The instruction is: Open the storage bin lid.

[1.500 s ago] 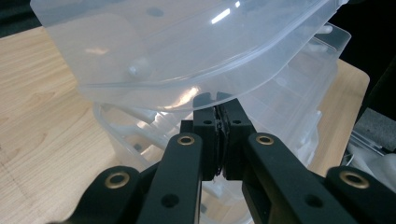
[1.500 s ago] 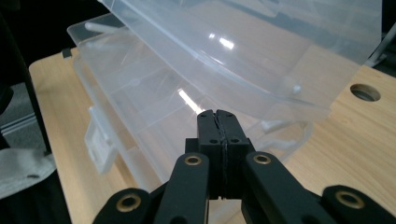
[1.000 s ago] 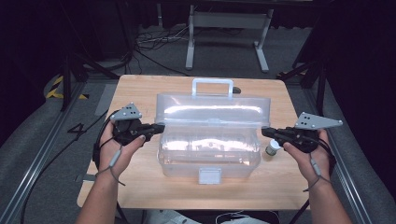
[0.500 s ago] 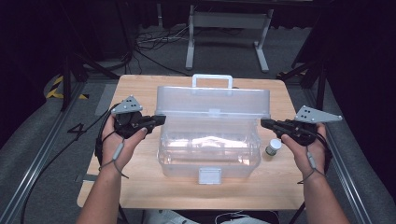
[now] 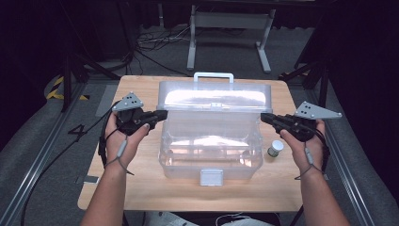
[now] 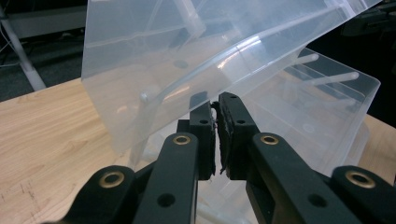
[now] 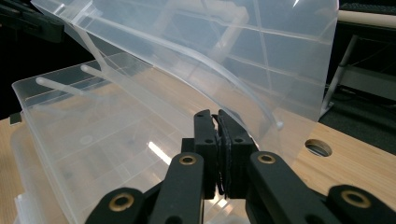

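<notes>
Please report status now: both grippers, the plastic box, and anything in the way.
Left gripper and right gripper: jaws nearly shut, just starting to open, at the raised lid's ends. Clear plastic box open. Small jar beside its right wall.

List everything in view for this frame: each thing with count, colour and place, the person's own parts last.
Storage box: one, clear plastic, table centre.
Lid: one, clear, raised open at the box's far side, white handle on top.
Latch: one, pale, front of box.
Small jar: one, white cap, right of box.
Table: one, light wood.
Metal stand: one, grey, on the floor beyond the table.
Left gripper: one, black, jaws nearly shut, at the lid's left edge.
Right gripper: one, black, jaws nearly shut, at the lid's right edge.
</notes>
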Demonstrator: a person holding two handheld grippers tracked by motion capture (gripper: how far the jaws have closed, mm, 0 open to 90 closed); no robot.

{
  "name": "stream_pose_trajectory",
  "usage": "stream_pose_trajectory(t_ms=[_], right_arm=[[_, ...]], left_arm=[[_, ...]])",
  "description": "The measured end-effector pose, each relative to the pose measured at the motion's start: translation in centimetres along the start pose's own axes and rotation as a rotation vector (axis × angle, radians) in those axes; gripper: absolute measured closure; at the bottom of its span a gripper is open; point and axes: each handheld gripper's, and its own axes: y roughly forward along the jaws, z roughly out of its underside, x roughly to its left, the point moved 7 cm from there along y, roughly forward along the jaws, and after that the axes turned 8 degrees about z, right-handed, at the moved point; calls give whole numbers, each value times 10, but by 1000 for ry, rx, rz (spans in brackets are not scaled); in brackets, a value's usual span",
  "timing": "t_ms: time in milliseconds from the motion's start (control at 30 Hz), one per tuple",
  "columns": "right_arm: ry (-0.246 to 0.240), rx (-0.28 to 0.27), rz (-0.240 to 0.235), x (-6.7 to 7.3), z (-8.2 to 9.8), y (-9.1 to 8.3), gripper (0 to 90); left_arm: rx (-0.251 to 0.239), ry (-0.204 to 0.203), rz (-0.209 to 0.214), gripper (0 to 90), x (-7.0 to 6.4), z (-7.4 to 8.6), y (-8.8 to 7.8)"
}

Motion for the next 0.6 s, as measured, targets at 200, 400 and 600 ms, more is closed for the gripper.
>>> stream_pose_trajectory(t_ms=[200, 400, 600], right_arm=[[4, -24, 13, -3, -3, 4, 867], [1, -33, 20, -2, -4, 5, 812], [-8, -11, 28, 0, -4, -2, 783]], left_arm=[[-33, -3, -14, 843, 2, -3, 2], [-56, 5, -41, 840, 3, -5, 4], [-61, 4, -46, 846, 4, -5, 3]])
